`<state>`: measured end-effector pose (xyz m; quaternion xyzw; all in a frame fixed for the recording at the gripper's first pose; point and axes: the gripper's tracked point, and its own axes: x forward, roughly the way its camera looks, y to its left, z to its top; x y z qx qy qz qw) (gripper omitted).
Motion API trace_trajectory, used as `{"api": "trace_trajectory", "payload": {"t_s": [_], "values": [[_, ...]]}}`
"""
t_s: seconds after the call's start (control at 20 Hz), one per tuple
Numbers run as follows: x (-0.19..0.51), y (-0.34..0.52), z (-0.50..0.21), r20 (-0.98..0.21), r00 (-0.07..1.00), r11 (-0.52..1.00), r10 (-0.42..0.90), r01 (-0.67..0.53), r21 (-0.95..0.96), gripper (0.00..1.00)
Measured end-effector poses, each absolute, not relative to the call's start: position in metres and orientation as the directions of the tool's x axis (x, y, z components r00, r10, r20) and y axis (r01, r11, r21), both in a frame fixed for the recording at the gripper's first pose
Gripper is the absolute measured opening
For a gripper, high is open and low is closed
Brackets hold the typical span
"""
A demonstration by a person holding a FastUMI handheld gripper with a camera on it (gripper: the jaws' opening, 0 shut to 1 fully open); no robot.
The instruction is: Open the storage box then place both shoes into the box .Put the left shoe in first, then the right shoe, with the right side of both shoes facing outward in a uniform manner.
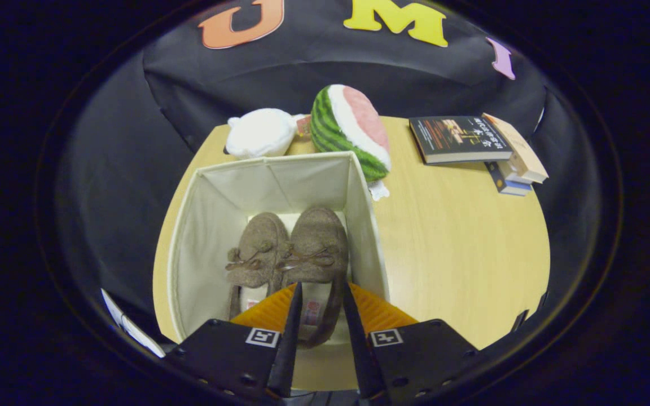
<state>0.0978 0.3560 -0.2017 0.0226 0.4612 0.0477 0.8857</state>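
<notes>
table: light wood top (460,242), round at the far edge, black cloth wall behind it
watermelon plush: green striped rind, pink face (350,127), sits at the back of the table, leaning a bit
white plush: soft rounded thing (260,132) just beside the watermelon, on its left
books: small stack (514,160) at the far right of the table, a dark-covered one (457,138) lying beside it
</notes>
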Motion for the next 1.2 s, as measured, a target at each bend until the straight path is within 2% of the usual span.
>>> {"api": "trace_trajectory", "payload": {"t_s": [0.15, 0.2, 0.35, 0.45, 0.5, 0.8, 1.0, 1.2], "values": [[0.085, 0.346, -0.171, -0.774, 0.619, 0.991, 0.131, -0.097, 0.09, 0.58], [0.082, 0.342, -0.159, -0.756, 0.639, 0.989, 0.144, -0.108, 0.097, 0.69], [0.062, 0.321, -0.118, -0.685, 0.704, 0.982, 0.187, -0.15, 0.114, 0.78], [0.048, 0.291, -0.088, -0.62, 0.765, 0.985, 0.172, -0.151, 0.087, 0.89], [0.041, 0.273, -0.073, -0.585, 0.796, 0.987, 0.158, -0.146, 0.068, 0.91], [0.001, 0.163, 0.02, -0.254, 0.966, 0.999, 0.043, -0.042, 0.008, 0.93], [-0.026, 0.105, 0.077, 0.022, 1.0, 1.0, -0.009, 0.009, 0.005, 0.92], [-0.064, 0.08, 0.085, 0.105, 0.994, 0.999, -0.033, 0.032, 0.01, 0.92]]}}
